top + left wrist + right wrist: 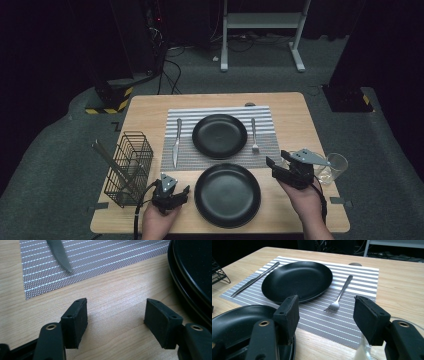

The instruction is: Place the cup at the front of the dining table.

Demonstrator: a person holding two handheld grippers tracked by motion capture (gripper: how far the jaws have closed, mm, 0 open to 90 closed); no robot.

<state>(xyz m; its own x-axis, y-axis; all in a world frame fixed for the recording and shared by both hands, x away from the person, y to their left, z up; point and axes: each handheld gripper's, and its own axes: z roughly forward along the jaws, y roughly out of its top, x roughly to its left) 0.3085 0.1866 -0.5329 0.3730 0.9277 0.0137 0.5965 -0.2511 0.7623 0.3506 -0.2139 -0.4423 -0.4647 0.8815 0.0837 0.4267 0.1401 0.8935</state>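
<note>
A striped placemat (220,157) carries a black plate (219,136), with a knife (176,142) to its left and a fork (254,135) to its right. A second black plate (227,194) lies on bare wood in front of the mat. My left gripper (182,192) rests left of that plate, open, with only tabletop between its jaws (116,307). My right gripper (276,162) hovers off the near plate's right rim, open and empty (325,306), facing the fork (339,296). A clear glass (336,167) stands just right of it.
A black wire basket (127,167) holding a long utensil stands at the table's left edge. The knife tip (60,255) and the mat corner (32,287) lie ahead of my left gripper. Beyond the table are a dark floor, cables and a white stand (260,30).
</note>
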